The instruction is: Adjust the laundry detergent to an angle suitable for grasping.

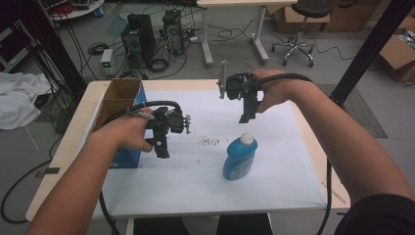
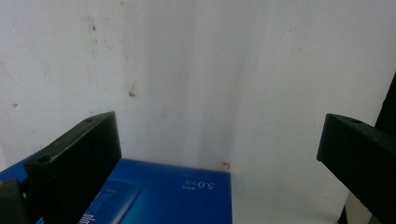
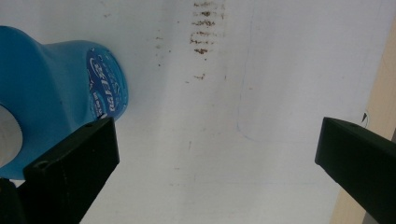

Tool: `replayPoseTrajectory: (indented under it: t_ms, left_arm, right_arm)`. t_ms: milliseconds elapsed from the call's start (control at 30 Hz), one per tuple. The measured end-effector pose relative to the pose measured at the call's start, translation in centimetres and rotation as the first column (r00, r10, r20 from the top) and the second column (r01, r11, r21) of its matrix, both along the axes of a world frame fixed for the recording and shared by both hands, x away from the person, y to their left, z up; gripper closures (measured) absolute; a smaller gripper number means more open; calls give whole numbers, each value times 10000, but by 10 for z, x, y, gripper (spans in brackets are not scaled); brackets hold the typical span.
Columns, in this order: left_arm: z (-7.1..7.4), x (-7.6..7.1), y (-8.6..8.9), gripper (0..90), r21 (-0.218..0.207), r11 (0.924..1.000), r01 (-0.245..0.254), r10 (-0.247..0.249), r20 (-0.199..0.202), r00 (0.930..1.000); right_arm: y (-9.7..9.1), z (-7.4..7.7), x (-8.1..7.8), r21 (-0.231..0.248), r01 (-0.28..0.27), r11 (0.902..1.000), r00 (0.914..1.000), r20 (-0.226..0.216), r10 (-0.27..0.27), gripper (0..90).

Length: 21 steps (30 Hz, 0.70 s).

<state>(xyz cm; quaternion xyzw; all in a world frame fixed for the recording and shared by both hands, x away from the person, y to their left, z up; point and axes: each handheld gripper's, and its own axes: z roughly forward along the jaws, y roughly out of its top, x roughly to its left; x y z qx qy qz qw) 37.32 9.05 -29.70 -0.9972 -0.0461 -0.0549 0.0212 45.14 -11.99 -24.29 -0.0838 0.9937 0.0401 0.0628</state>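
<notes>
A lab: computer towers (image 1: 139, 36) amid floor cables (image 1: 161, 63), rolling stool (image 1: 299, 29), cardboard boxes (image 1: 399, 54).

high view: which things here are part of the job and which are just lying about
In the job:
blue bottle
blue cardboard box
left hand-held gripper, open
right hand-held gripper, open

Lying about:
computer towers
office stool
white cloth
brown cartons

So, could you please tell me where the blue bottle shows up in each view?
High view: the bottle stands right of centre on the white sheet.
Left gripper view: no bottle here; the blue box sits at the bottom.
Right gripper view: the bottle is at the left edge.
Shared landmark: the brown marks.
</notes>
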Motion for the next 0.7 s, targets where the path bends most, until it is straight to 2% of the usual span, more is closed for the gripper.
replayPoseTrajectory:
  t_ms: [367,467,533,667,700]
  left_arm:
    - [4,0,2,1,-95,9999,-139,140,45,9999]
    - [4,-2,1,1,-74,9999,-123,124,41,9999]
    - [5,-1,1,1,87,9999,-134,133,31,9999]
    - [7,-1,0,1,70,9999,-127,127,53,9999]
    - [8,-1,-1,1,196,9997,-133,132,54,9999]
  right_arm:
    - [-1,-5,6,-211,-27,9998,10000,-36,26,0]
    - [0,-4,5,-177,-119,9998,9999,11,119,0]
    - [-1,0,4,-66,-131,9999,9999,54,131,0]
    - [-4,4,3,111,-129,9999,9999,47,128,0]
    - [-5,5,3,157,-131,9998,9999,35,131,0]
